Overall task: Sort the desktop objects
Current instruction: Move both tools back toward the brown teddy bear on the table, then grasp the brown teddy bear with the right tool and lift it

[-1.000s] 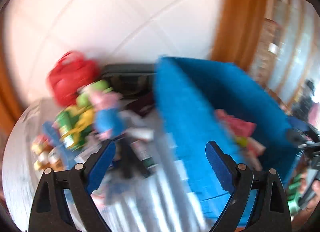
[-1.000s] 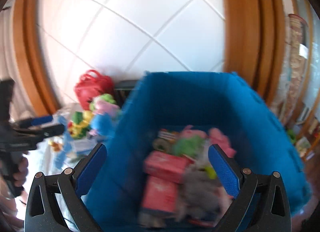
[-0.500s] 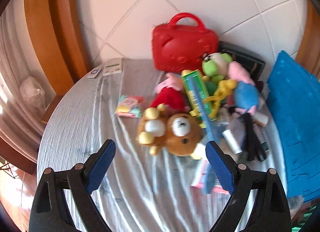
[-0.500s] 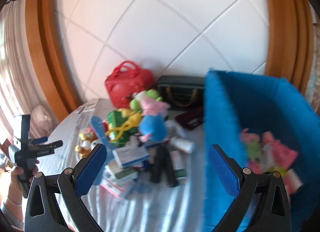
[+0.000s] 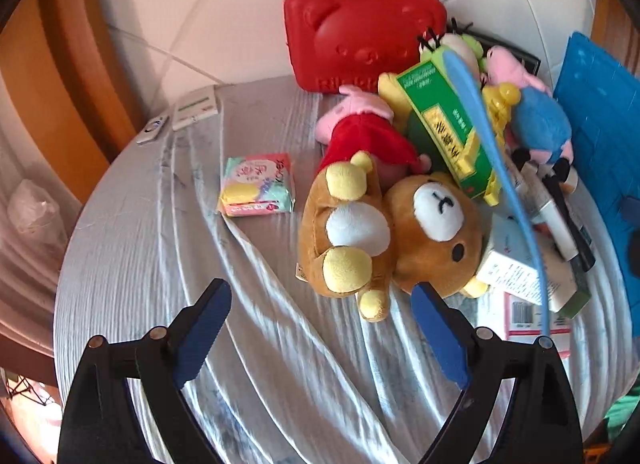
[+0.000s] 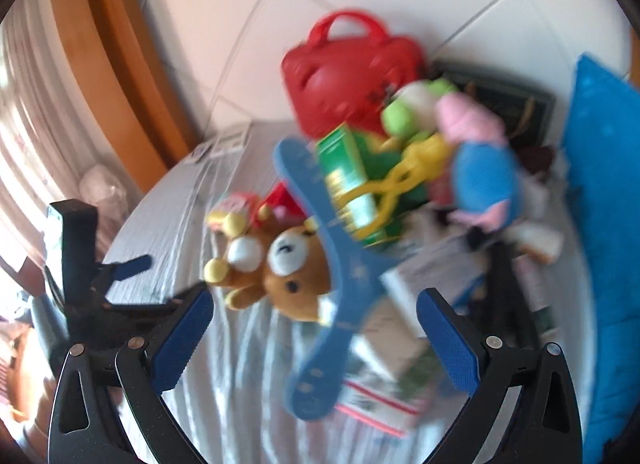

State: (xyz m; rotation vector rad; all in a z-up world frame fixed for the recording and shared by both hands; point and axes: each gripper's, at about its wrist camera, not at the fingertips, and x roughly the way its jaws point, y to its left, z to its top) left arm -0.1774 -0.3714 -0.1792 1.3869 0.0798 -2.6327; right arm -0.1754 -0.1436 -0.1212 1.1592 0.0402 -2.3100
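A pile of toys and boxes lies on the striped cloth. My left gripper (image 5: 320, 296) hovers open just in front of the brown bear plush (image 5: 392, 232), with nothing between its fingers. A pig plush in a red dress (image 5: 360, 136), a green box (image 5: 444, 124), a long blue curved strip (image 5: 500, 168) and a blue pig plush (image 5: 536, 120) lie behind the bear. In the blurred right wrist view, my right gripper (image 6: 316, 300) is open above the blue strip (image 6: 320, 244) and the bear (image 6: 280, 264). The left gripper (image 6: 172, 274) shows at the left.
A red carry case (image 5: 360, 36) stands against the tiled wall. The blue bin (image 5: 600, 144) rises at the right edge. A tissue pack (image 5: 258, 184) and two small remotes (image 5: 196, 108) lie left of the pile. Small boxes (image 5: 520, 276) lie right of the bear.
Both views swung left from the blue bin to the toy pile and dropped closer to the table. Both grippers stayed open with nothing in them.
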